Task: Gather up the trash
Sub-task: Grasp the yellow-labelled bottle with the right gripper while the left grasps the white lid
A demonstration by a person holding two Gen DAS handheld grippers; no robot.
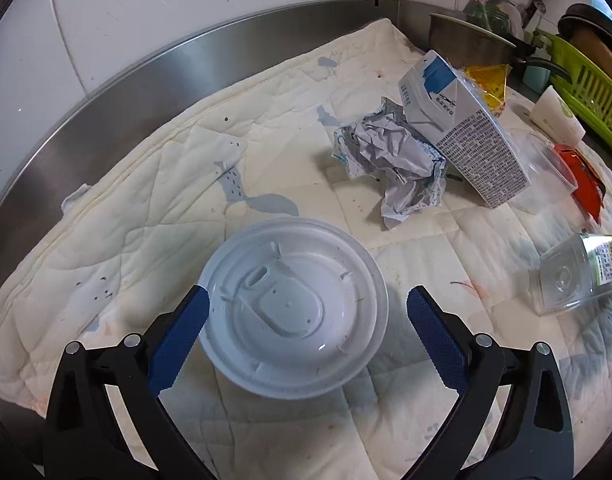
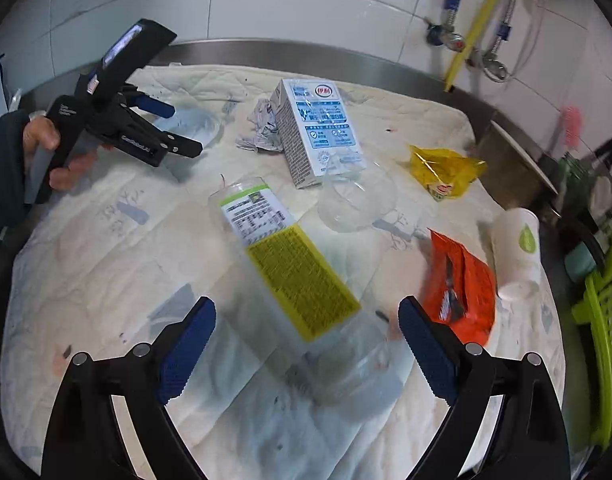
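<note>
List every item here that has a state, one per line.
left claw: open, around the lid
right claw: open, over the bottle
plastic lid: flat on the cloth
plastic bottle: on its side, looks empty
milk carton: tilted
paper: crumpled
paper cup: tipped over

Quilted cloth (image 1: 154, 208) cream, grey-blue whale prints, dark specks; plastic lid (image 1: 292, 308) pale blue-white; crumpled paper (image 1: 389, 160) grey-white, blue print; milk carton (image 2: 319, 128) white and blue, red logo, black text panel; clear bottle (image 2: 290, 276), label yellow with black print, green-edged white section; wrappers: yellow wrapper (image 2: 443, 170), orange wrapper (image 2: 461, 284); paper cup (image 2: 517, 248) white, green leaf mark; gripper pads (image 1: 178, 344) blue, frames black.
</note>
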